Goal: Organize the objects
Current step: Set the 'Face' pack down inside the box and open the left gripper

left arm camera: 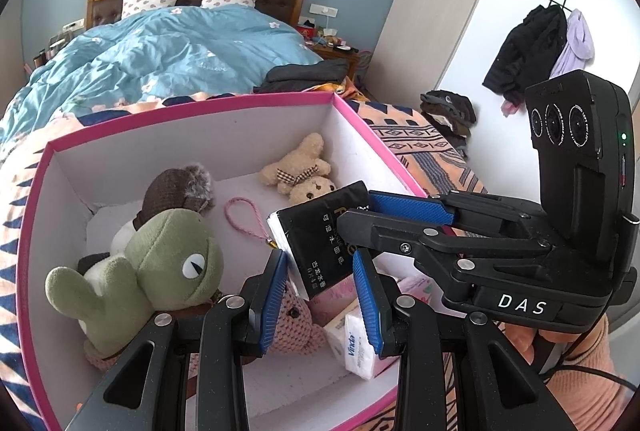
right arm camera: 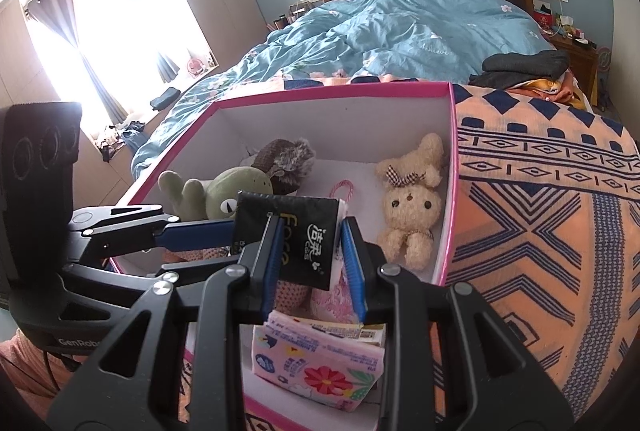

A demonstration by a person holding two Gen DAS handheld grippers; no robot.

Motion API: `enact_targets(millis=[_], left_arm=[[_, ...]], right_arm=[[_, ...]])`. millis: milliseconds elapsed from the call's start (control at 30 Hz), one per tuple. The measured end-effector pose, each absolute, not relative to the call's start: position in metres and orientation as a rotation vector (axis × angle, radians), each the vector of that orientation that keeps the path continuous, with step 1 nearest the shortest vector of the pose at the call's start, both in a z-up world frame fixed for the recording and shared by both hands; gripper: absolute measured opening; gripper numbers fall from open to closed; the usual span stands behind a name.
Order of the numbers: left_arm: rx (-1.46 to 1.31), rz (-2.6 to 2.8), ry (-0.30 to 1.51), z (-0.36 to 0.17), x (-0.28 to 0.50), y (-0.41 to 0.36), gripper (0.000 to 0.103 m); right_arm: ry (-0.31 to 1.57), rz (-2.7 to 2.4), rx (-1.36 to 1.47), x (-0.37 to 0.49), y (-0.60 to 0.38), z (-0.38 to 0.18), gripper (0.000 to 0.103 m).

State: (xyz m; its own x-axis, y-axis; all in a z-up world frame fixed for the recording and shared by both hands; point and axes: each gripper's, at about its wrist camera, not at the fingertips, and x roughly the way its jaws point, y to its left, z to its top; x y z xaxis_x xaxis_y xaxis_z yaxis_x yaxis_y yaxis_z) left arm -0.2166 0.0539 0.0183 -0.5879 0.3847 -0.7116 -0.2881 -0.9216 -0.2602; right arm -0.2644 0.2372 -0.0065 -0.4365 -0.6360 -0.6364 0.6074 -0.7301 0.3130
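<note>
Presently both tools clamp the black tissue pack point(right arm camera: 306, 239): right tool point(right arm camera: 312, 263) astride its length, left tool point(left arm camera: 322, 281) at its lower end, above the pink box point(right arm camera: 332, 91).

Inside the pink-rimmed box point(left arm camera: 188, 103), bare floor lies at the centre around the pink cord loop point(left arm camera: 244, 219). The green frog plush point(left arm camera: 160, 271) crowds nine o'clock, the beige bunny point(right arm camera: 412, 199) two o'clock, and tissue packs point(right arm camera: 320, 363) fill six o'clock. The patterned blanket point(right arm camera: 540, 211) at three o'clock lies open.

Black plastic-wrapped tissue pack point(right arm camera: 304, 243) tilted, held above open pink-rimmed white cardboard box point(right arm camera: 332, 89) holding plush toys, tissue packs.
</note>
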Motion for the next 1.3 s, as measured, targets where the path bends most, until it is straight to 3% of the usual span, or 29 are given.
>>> enact_targets(millis=[1300], left_arm=[[-1.213,2.504,-0.149,0.023,-0.238,0.044,0.033]], right_arm=[[-0.002,-2.164,0.996,-0.285,0.221,-0.002,0.033]])
